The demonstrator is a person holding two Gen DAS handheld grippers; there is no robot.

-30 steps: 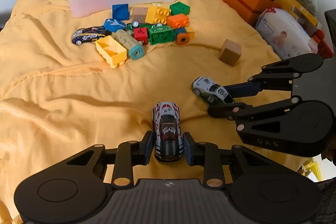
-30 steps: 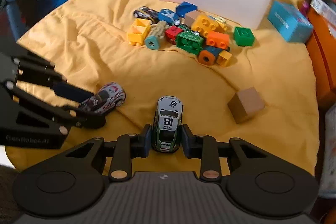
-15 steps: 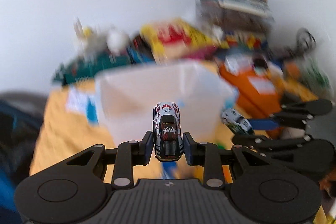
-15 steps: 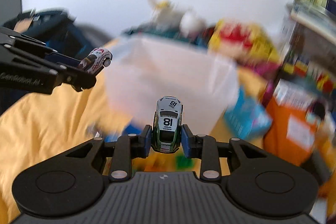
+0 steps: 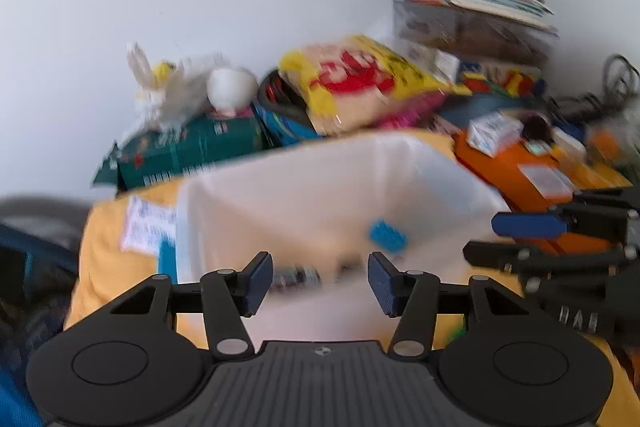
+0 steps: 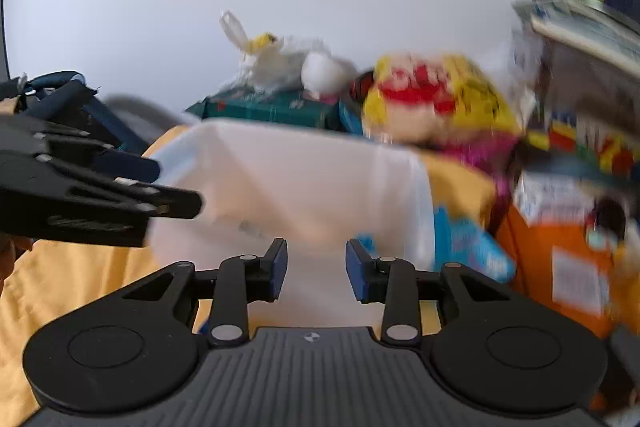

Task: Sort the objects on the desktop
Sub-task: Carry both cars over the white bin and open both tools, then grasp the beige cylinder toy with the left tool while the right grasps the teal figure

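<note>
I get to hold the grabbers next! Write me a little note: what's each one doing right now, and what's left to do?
Left gripper: jaws opening, nothing between them, above the white translucent plastic bin.
Right gripper: jaws opening, nothing between them, at the same bin.
In the bin: a blue toy brick and a blurred dark shape, perhaps a toy car.
Done: neither gripper holds anything.
Left: unclear; the yellow cloth below is mostly out of view.

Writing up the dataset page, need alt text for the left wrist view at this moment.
The left tool hangs over an open translucent white bin, its jaws opening with nothing between them. A blue block and a blurred dark shape, perhaps a toy car, lie inside the bin. The right tool reaches in from the right, above a yellow cloth; cluttered packages line the wall.
</note>
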